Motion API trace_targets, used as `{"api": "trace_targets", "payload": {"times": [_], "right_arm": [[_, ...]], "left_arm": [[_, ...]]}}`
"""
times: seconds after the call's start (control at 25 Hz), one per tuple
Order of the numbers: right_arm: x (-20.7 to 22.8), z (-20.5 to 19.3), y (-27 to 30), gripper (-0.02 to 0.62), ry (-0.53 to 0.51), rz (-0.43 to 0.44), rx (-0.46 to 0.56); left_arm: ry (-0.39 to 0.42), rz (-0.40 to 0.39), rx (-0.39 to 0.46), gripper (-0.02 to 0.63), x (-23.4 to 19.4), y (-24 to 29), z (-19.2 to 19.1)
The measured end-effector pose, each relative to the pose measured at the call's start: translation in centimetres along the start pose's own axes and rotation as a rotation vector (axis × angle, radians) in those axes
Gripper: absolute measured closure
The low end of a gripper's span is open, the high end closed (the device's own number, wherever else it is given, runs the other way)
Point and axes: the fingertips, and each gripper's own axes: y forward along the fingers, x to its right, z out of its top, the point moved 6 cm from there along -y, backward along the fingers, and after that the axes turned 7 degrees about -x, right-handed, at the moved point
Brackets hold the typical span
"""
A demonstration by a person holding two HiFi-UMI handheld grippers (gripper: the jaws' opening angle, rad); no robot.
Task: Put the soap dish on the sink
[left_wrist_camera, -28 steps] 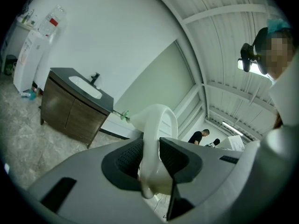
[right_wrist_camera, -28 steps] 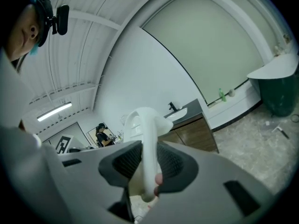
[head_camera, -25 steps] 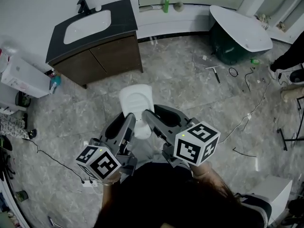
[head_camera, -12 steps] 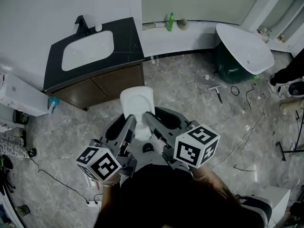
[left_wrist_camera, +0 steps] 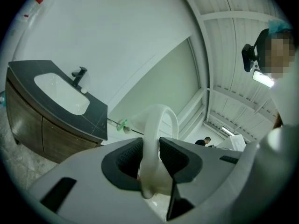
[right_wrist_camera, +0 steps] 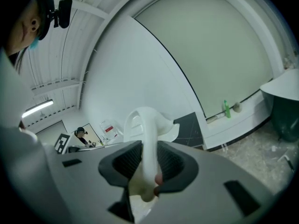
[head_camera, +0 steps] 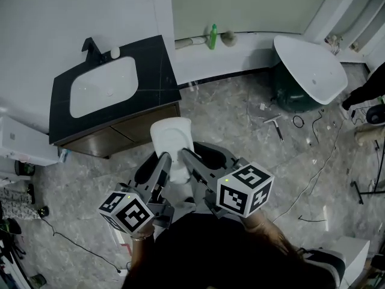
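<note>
A white soap dish (head_camera: 172, 138) hangs in the air in front of the vanity, carried between both grippers. My left gripper (head_camera: 162, 161) is shut on its left edge, and the rim of the soap dish (left_wrist_camera: 156, 139) stands pinched between the dark pads. My right gripper (head_camera: 187, 160) is shut on its right edge, where the soap dish (right_wrist_camera: 145, 143) is clamped upright. The sink (head_camera: 102, 86) is a white basin set in a black counter (head_camera: 153, 71) on a wooden cabinet, up and to the left of the dish. A black tap (head_camera: 91, 46) stands at the basin's back.
A white bathtub (head_camera: 311, 70) sits at the upper right. A green bottle (head_camera: 213, 36) stands on the white ledge by the wall. Cables and a squeegee (head_camera: 275, 124) lie on the grey marble floor. A white appliance (head_camera: 21, 143) is left of the cabinet.
The vanity and sink have come closer and shifted lower left in the head view as I walk toward them. Both grippers keep their hold on the dish.
</note>
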Motion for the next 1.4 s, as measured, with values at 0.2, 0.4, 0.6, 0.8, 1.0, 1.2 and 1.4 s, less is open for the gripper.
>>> {"api": "trace_targets", "payload": {"times": [0.2, 0.4, 0.6, 0.8, 1.0, 1.2, 1.4], "right_arm": [[4.4, 4.6, 3.6, 0.482, -0.012, 0.020, -0.004], [9.0, 10.6, 7.2, 0.482, -0.029, 0.058, -0.015], [12.9, 15.4, 11.4, 0.482, -0.045, 0.110, -0.058], [15.8, 17.3, 15.4, 0.482, -0.039, 0.144, -0.119], [17.3, 18.0, 20.0, 0.482, -0.032, 0.156, -0.168], [18.4, 18.5, 25.3, 0.482, -0.040, 0.136, -0.223], [19.6, 18.6, 30.8, 0.482, -0.005, 0.117, -0.281]], "left_arm": [[0.004, 0.017, 0.012, 0.488, -1.9, 5.4, 4.0], [0.010, 0.039, 0.035, 0.488, -3.4, 11.2, 9.1], [0.003, 0.080, 0.056, 0.488, -5.5, 15.8, 13.3], [-0.014, 0.136, 0.050, 0.488, -8.5, 18.8, 15.1], [-0.037, 0.176, 0.030, 0.488, -12.2, 20.3, 16.7], [-0.069, 0.197, -0.001, 0.488, -17.1, 21.6, 18.4], [-0.079, 0.238, -0.061, 0.488, -22.0, 23.0, 20.3]]}}
